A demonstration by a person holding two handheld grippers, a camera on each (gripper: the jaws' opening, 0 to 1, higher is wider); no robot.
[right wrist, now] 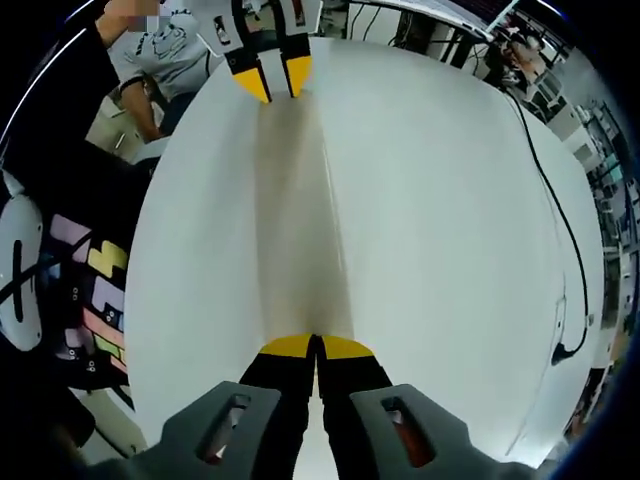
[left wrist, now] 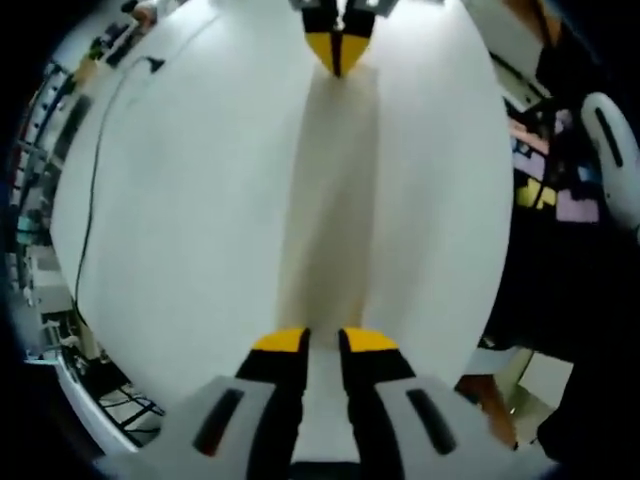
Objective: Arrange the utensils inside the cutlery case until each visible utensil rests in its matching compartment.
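Nearest to us in the left gripper view, the left gripper [left wrist: 323, 340] is rising from 6 o'clock, its black jaws ending in yellow tips. The jaws are standing narrowly apart, and a pale surface is showing in the gap; we cannot tell whether they are pinching anything. A long beige strip [left wrist: 330, 200] is running from these tips straight up to 12 o'clock across a white table [left wrist: 190, 220]. We cannot tell whether this strip is the cutlery case. At 12 o'clock the right gripper [left wrist: 338, 55] is pointing back toward us, its yellow tips meeting at the strip's far end. A black cable [left wrist: 90, 200] is trailing along the table from 11 o'clock to 9 o'clock.

In the right gripper view, the right gripper [right wrist: 316, 346] is rising from 6 o'clock with its jaws pressed almost together, leaving only a thin dark line between them. The strip [right wrist: 300, 200] is stretching from these tips up to 12 o'clock over the table [right wrist: 450, 180]. There the left gripper [right wrist: 274, 75] is facing us with a narrow gap between its tips, at the strip's end. The cable [right wrist: 560, 230] is curving down the table at 3 o'clock. A person [right wrist: 170, 50] in a grey shirt is sitting beyond the table's edge at 11 o'clock.
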